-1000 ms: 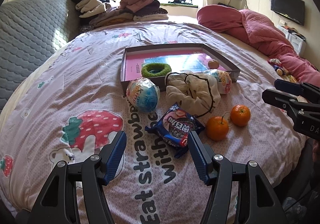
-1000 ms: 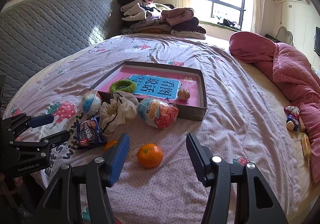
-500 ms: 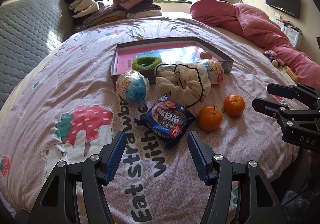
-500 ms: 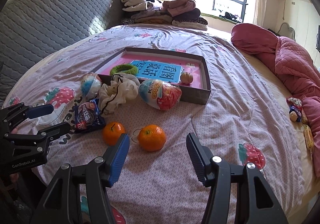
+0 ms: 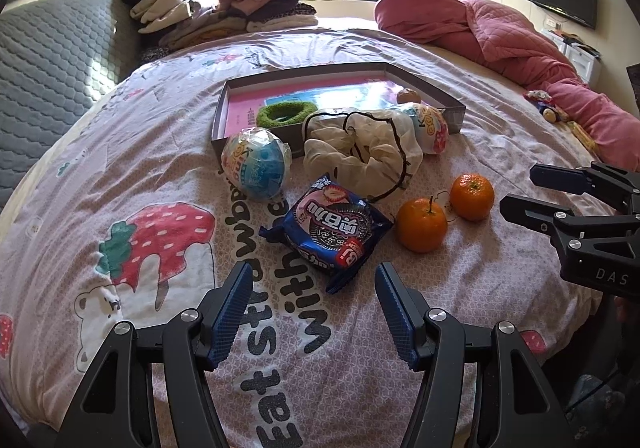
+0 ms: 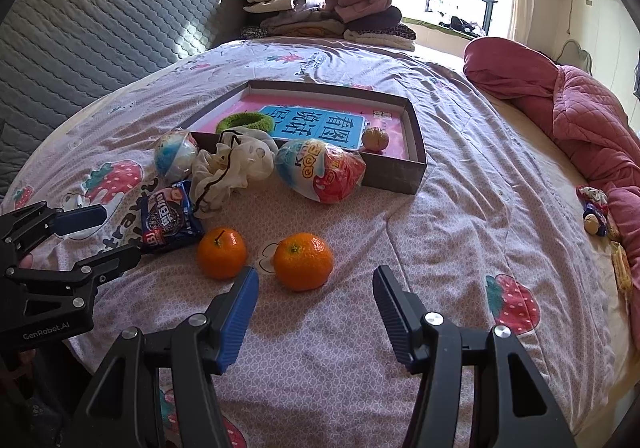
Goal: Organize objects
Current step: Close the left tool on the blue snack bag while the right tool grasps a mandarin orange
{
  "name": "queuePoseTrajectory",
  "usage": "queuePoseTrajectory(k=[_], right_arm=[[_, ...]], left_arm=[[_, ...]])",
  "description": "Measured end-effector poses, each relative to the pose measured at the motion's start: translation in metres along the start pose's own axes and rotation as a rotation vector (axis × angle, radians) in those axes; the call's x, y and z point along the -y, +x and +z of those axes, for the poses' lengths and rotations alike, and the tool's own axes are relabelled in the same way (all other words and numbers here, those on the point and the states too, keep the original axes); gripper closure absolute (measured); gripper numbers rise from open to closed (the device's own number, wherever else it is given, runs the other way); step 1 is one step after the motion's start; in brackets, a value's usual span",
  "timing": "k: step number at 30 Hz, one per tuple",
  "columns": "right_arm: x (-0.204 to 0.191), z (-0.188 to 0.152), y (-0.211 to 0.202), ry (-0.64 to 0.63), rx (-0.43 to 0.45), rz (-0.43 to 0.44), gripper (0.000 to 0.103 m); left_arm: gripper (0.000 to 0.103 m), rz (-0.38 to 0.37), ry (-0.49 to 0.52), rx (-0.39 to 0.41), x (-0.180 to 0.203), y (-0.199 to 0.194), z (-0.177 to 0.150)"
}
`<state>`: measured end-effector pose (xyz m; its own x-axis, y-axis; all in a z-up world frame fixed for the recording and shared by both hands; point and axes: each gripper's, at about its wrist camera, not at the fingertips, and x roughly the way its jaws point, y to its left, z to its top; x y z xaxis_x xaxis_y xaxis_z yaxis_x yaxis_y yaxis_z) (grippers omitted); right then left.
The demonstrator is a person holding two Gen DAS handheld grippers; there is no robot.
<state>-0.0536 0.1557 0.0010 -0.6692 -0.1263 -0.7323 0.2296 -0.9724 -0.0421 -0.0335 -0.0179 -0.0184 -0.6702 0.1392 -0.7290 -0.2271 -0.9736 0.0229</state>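
On the bed a shallow box with a pink floor holds a green hair ring and a small brown fruit. In front of it lie a blue egg toy, a white cloth pouch, a red egg toy, a blue cookie pack and two oranges. My left gripper is open just short of the cookie pack. My right gripper is open just short of the right orange.
The printed purple bedspread covers the bed. Folded clothes are stacked at the far end by a grey padded headboard. A pink quilt lies at the right with small toys beside it.
Both grippers have moved lower and closer to the objects; the cookie pack and the oranges appear nearer to the open fingers. Nothing on the bed has moved.
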Motion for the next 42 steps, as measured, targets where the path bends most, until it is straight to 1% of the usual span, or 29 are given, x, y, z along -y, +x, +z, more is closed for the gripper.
queuePoseTrajectory(k=[3, 11, 17, 21, 23, 29, 35, 37, 42], right_arm=[[0.002, -0.001, 0.006, 0.007, -0.007, -0.002, 0.044], [0.001, -0.001, 0.014, 0.005, -0.015, 0.008, 0.044], [-0.002, -0.002, 0.022, -0.006, -0.023, 0.018, 0.044], [-0.003, 0.0, 0.027, -0.009, -0.02, 0.017, 0.044], [-0.003, 0.001, 0.03, -0.009, -0.02, 0.014, 0.044], [-0.003, 0.003, 0.043, -0.014, -0.03, 0.005, 0.044], [0.001, 0.004, 0.052, 0.004, -0.026, 0.016, 0.044], [0.002, 0.004, 0.055, 0.006, -0.026, 0.028, 0.044], [0.003, 0.004, 0.059, 0.0, -0.026, 0.03, 0.044]], left_arm=[[0.038, -0.013, 0.0, 0.0, -0.001, 0.003, -0.001], [0.038, -0.011, 0.026, 0.011, -0.001, 0.015, 0.001], [0.038, -0.028, 0.047, 0.019, -0.001, 0.026, 0.007], [0.038, -0.056, 0.053, 0.03, -0.003, 0.033, 0.012], [0.034, -0.074, 0.053, 0.037, -0.004, 0.036, 0.014], [0.032, -0.11, 0.023, 0.043, -0.009, 0.047, 0.022], [0.03, -0.119, 0.037, 0.067, -0.005, 0.055, 0.028], [0.029, -0.113, 0.038, 0.069, -0.005, 0.057, 0.029], [0.027, -0.129, 0.047, 0.075, -0.006, 0.063, 0.029]])
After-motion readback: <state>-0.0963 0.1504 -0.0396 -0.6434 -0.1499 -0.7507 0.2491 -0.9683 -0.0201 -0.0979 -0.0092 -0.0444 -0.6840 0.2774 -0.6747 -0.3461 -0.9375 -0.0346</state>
